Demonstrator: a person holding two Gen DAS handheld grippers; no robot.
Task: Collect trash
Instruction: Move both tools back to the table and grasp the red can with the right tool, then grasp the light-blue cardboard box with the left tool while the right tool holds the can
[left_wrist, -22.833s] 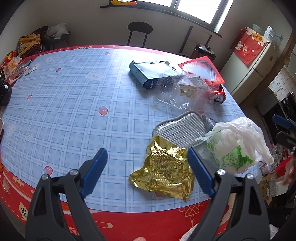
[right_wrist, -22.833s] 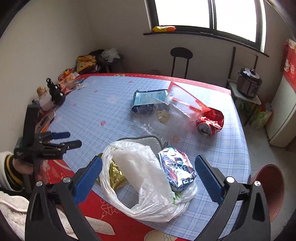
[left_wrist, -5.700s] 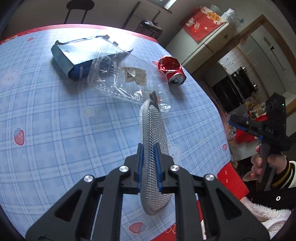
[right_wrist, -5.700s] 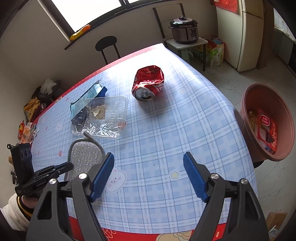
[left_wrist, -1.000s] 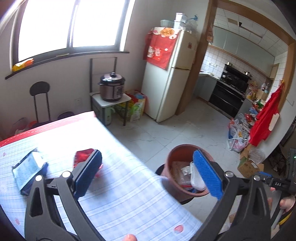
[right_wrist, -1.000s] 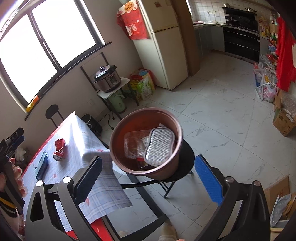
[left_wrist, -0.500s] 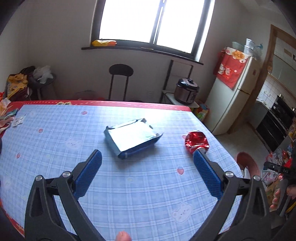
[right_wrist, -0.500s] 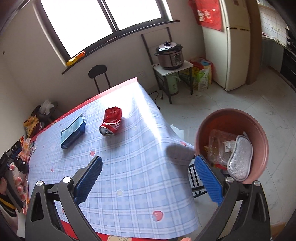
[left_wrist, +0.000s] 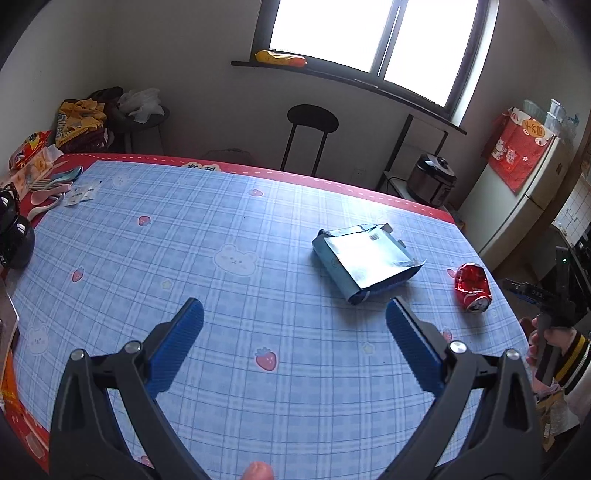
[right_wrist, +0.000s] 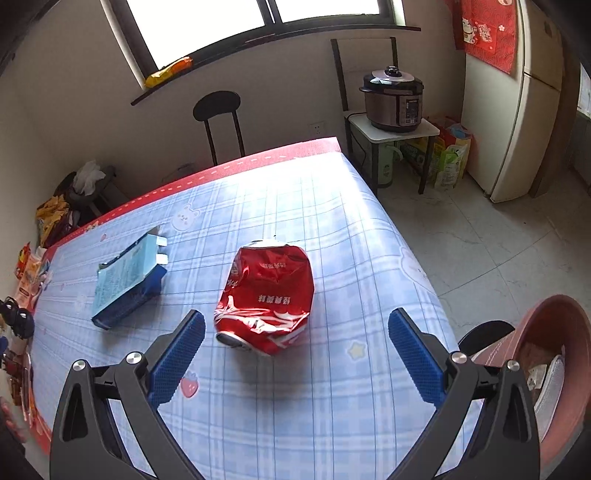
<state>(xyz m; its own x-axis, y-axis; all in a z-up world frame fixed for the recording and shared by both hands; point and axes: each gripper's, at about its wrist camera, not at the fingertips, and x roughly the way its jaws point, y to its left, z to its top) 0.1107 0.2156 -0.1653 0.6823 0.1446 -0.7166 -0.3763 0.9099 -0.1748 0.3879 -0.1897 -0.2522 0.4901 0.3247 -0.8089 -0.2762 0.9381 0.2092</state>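
My right gripper (right_wrist: 295, 341) is spread wide and empty, and the crushed red can (right_wrist: 266, 295) lies just ahead at about 11 o'clock, its long axis running toward 12 with the open end facing me. My left gripper (left_wrist: 293, 330), also spread and empty, has the blue packet (left_wrist: 364, 264) at 1 o'clock, farther off, so I judge the right the nearer hand for the can. Both lie flat on the checked tablecloth (right_wrist: 332, 229). The brown basin (right_wrist: 554, 317) of trash sits past the table edge at 3 o'clock.
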